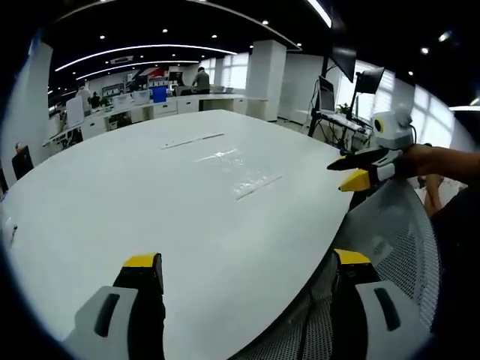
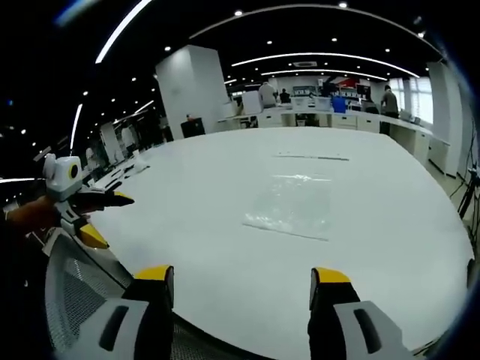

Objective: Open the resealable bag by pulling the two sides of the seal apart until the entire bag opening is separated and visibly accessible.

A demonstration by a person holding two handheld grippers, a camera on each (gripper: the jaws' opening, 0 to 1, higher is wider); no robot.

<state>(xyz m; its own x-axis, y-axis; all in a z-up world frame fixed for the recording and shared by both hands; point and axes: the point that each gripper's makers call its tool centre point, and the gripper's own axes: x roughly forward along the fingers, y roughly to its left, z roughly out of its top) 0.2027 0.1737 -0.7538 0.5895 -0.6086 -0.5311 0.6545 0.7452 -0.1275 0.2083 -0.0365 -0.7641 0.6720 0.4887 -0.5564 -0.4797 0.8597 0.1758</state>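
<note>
I see the clear resealable bag (image 2: 289, 204) flat on the white table (image 2: 390, 225), seal closed, contents indiscernible. My left gripper (image 1: 247, 270) and right gripper (image 2: 244, 286) gape wide, both short of the bag.

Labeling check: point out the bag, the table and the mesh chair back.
bag (image 2: 294, 204): right gripper view, middle of the clear plastic.
table (image 2: 390, 187): right gripper view, bare white top right of the bag.
mesh chair back (image 1: 409, 232): left gripper view, grey mesh panel at the table edge.

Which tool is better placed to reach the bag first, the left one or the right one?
Probably the right. In the right gripper view the bag lies flat on the table, straight ahead of the open right tool. In the left gripper view the bag sits right of the open left tool.
</note>
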